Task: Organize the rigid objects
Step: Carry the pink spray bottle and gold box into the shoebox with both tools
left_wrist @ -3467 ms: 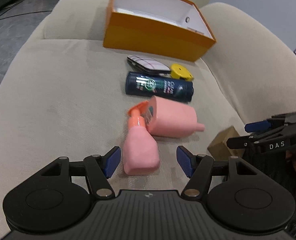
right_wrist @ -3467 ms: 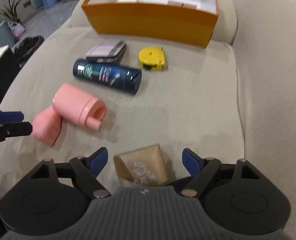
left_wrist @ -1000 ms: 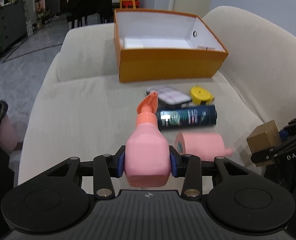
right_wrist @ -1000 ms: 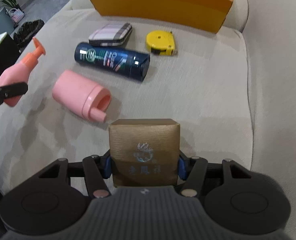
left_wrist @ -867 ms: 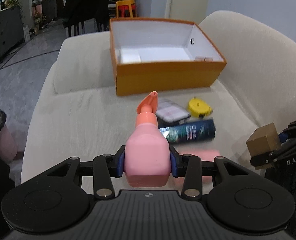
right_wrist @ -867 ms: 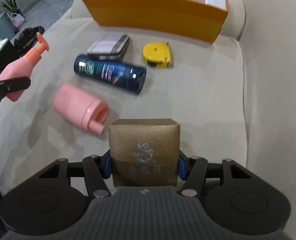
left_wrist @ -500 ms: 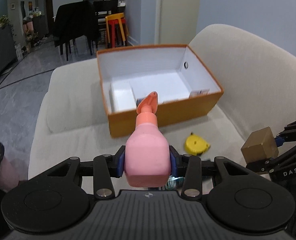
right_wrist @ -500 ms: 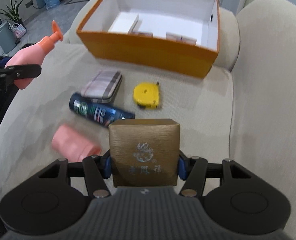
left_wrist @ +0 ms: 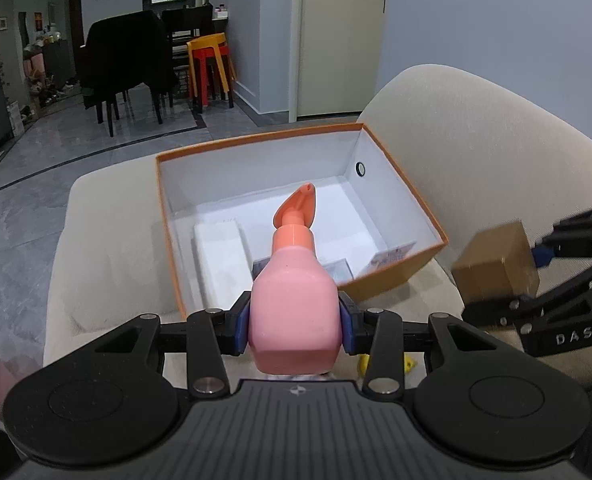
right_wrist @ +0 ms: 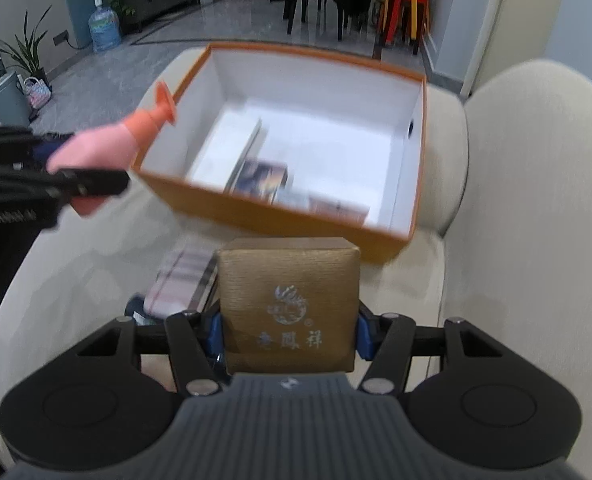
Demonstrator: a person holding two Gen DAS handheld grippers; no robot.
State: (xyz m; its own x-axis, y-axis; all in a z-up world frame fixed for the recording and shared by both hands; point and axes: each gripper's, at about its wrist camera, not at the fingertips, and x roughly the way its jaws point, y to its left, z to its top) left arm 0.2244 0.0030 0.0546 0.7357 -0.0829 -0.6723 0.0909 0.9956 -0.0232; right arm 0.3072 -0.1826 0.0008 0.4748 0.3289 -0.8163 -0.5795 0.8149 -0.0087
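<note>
My left gripper (left_wrist: 294, 328) is shut on a pink pump bottle (left_wrist: 296, 300) with an orange nozzle, held in the air in front of the open orange box (left_wrist: 400, 276). The bottle also shows at the left of the right wrist view (right_wrist: 103, 148). My right gripper (right_wrist: 287, 334) is shut on a gold-brown gift box (right_wrist: 287, 304), held above the sofa seat just short of the orange box (right_wrist: 279, 212). The gift box also shows at the right of the left wrist view (left_wrist: 496, 268).
The orange box holds a white box (left_wrist: 221, 256) and some printed packets (right_wrist: 263, 180). A plaid case (right_wrist: 183, 284) and a dark can (right_wrist: 135, 312) lie on the beige sofa seat (right_wrist: 95, 248) below my right gripper. A yellow tape measure (left_wrist: 408, 365) peeks below my left gripper. The sofa back (left_wrist: 476, 152) rises at right.
Both grippers have risen and moved forward toward the orange box, each carrying its object. The items on the seat have dropped out of the left view.
</note>
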